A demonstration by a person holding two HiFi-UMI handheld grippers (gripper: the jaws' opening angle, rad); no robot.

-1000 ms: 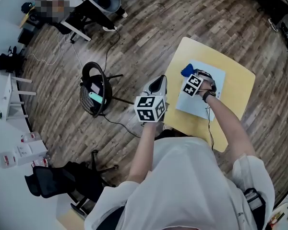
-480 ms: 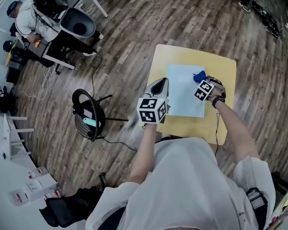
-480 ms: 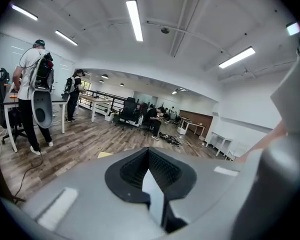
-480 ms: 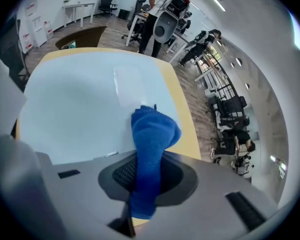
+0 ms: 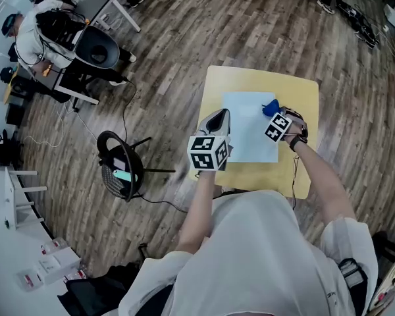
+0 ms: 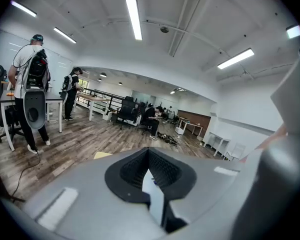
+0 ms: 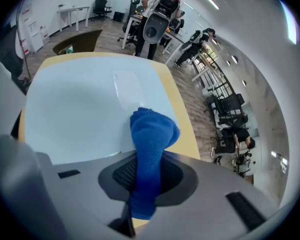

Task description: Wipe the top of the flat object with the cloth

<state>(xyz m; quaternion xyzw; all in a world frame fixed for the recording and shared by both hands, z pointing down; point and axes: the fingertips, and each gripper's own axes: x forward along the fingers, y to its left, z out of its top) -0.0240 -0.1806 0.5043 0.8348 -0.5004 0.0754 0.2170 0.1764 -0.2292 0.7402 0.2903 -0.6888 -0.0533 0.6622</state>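
Our right gripper [image 7: 146,181] has its jaws clamped on a bunched blue knitted cloth [image 7: 152,131], whose free end pokes out past the fingertips. Our left gripper [image 6: 149,181] has its jaws pressed together on nothing and hangs by the near left edge of the square yellow table [image 5: 303,94], off the work. The risk, as we judge it, is that the pale blue flat sheet [image 7: 75,104] slides or rucks under the wipe, since nothing pins it. A shallow grip could also let the cloth pull free. The sheet lies on the table just ahead of the right fingertips, with the cloth's tip near its right edge. We cannot tell whether they touch.
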